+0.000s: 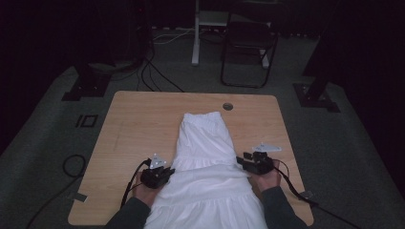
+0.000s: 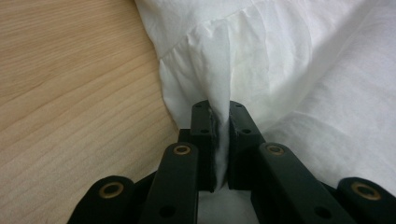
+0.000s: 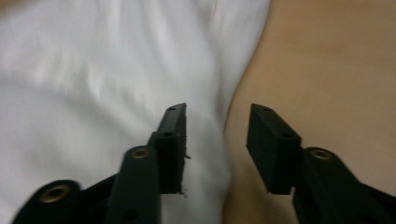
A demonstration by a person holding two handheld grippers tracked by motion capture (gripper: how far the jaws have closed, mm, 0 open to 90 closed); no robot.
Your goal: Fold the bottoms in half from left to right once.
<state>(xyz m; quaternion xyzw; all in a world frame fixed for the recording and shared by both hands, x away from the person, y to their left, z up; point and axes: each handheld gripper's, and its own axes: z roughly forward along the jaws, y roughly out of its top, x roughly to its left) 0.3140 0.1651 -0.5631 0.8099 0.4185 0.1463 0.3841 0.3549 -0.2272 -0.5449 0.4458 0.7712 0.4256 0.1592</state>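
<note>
Currently the dress (image 1: pixel 205 162) lies flat down the middle of the desk (image 1: pixel 138 119), white, narrow end toward the far edge, wide tiered end running off the near edge between the person's sleeves. Left gripper (image 1: pixel 160 175) sits at the dress's left edge, near the near-left corner; in the left gripper view its jaws are pinched tight on a raised fold of the dress (image 2: pixel 224 93), cloth sandwiched between the pads, bare wood (image 2: pixel 70 84) just beside. Right gripper (image 1: pixel 253 164) is at the dress's right edge, closer to the desk's right edge; in the right gripper view its jaws stand wide apart, straddling the hem line, one over the dress (image 3: pixel 93 93) and one over the desk (image 3: pixel 327 70), gripping nothing. That view is blurred. Desk surface: light wood grain, rounded corners, a round cable hole (image 1: pixel 228 106) near the far edge, just beyond the dress's narrow end. Room: dim, grey carpet (image 1: pixel 47 157), black cables (image 1: pixel 148 71) trailing on the floor past the far-left corner, a dark folding chair (image 1: pixel 248 47) and a white post (image 1: pixel 196 33) beyond the far edge, black stand feet (image 1: pixel 86 86) off either far corner.
</note>
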